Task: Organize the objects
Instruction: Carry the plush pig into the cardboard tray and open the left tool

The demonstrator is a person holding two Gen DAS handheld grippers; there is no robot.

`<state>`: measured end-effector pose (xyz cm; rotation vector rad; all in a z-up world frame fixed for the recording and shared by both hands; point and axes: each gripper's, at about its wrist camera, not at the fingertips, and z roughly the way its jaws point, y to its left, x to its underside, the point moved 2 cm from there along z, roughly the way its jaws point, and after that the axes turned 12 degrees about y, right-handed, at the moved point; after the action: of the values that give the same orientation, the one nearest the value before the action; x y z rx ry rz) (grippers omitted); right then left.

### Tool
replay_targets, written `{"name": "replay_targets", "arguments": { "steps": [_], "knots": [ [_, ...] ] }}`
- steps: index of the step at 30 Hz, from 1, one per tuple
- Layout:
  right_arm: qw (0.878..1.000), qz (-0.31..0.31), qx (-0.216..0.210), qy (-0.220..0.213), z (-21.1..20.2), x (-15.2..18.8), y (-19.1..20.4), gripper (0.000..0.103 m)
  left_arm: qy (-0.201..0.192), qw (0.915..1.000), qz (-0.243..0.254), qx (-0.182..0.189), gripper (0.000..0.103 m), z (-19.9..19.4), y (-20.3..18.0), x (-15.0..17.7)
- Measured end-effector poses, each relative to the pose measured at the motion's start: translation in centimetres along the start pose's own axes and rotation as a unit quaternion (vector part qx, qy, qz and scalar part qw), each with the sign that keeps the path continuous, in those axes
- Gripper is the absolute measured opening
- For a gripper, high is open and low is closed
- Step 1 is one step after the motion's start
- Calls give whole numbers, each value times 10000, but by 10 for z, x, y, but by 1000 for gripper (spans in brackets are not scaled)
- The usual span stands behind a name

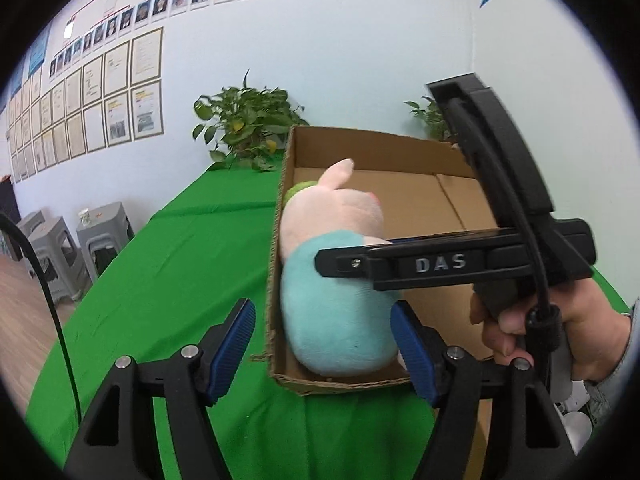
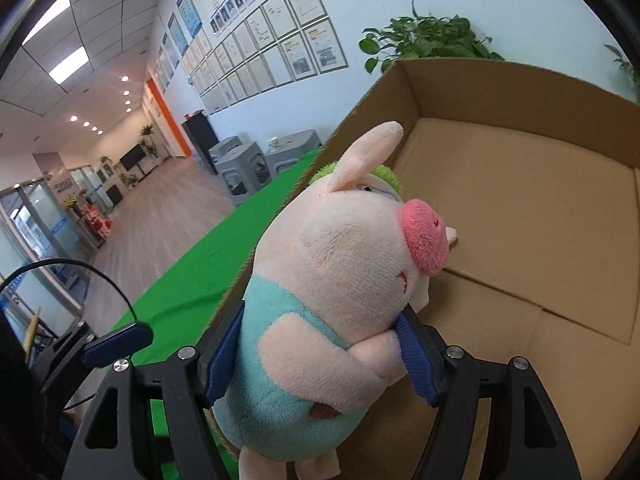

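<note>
Right tongs clamp plush pig; left tongs gape empty.

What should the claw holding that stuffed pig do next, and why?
Probably open and let go. The right claw is clamped on the plush pig, whose body already sits inside the cardboard box, low against its left wall. The left claw stands open astride the box's near corner, gripping nothing. Whether the pig touches the box floor is hidden, so a slight lowering may come first.
</note>
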<state>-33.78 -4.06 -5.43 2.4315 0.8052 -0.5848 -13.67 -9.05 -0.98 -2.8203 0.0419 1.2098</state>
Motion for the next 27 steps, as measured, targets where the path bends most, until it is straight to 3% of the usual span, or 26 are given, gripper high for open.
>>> {"name": "replay_targets", "arguments": {
  "steps": [3,7,11,15,18,21,22,24,25,27],
  "knots": [
    [9995,212,-154,185,13,2,-6,73,160,9997,-145,83,70,9,11,1],
    [9983,432,-238,304,23,4,-14,89,392,9989,-183,168,70,25,16,-2],
    [9991,306,-139,266,19,2,-6,91,390,9984,-249,326,70,25,14,2],
    [9976,560,-406,80,6,4,-6,93,445,9974,-323,467,70,26,13,4],
    [9986,526,-61,-96,-12,9,7,94,407,9977,-335,415,70,20,12,3],
    [9954,529,640,-474,-44,21,22,97,184,9995,-142,205,70,8,5,0],
    [9921,582,892,-664,-58,31,27,103,109,9999,-48,107,70,5,3,-3],
    [9837,665,1350,-986,-84,52,34,103,-12,9998,109,-148,75,-5,-6,-4],
    [9765,723,1665,-1161,-95,65,37,103,-54,9997,137,-213,81,-7,-7,-7],
    [9595,864,2290,-1394,-116,93,40,103,-191,9993,161,-283,82,-14,-14,-7]
  ]
}}
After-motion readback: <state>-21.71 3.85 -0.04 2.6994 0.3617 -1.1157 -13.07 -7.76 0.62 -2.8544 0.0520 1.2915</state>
